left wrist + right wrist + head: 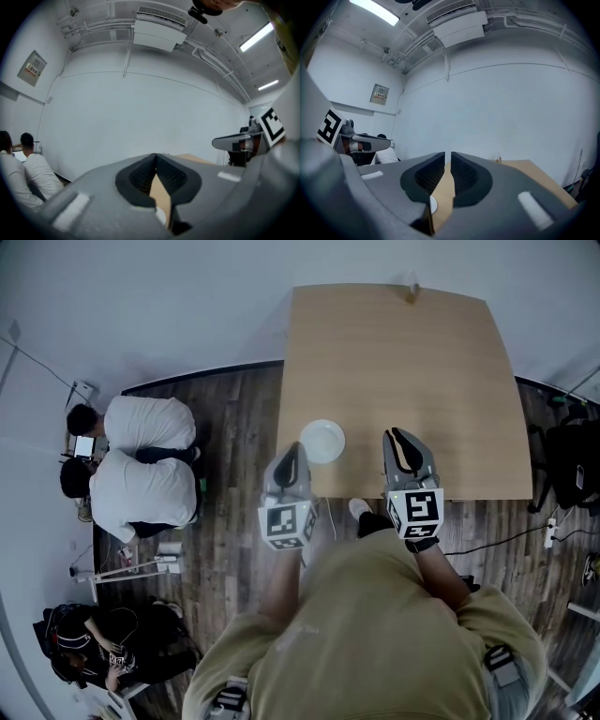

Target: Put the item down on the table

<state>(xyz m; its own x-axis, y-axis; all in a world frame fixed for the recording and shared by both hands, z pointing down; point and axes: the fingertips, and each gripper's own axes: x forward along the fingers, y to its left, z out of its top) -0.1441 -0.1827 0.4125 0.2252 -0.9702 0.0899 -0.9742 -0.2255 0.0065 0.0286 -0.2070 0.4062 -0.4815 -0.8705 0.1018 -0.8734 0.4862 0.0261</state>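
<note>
White round dish [322, 441], flat on wooden table [412, 371], left gripper [293, 450] fingers together, right gripper [399, 436] fingers slightly apart

Dark wood floor [234, 427] (white walls [187, 296])

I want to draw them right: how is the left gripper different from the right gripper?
The left gripper's jaws touch at the tips; the right gripper's jaws leave a thin slit. The left gripper hangs beside the white plate; the right gripper hangs over bare table. Both hold nothing and point across the table.
</note>
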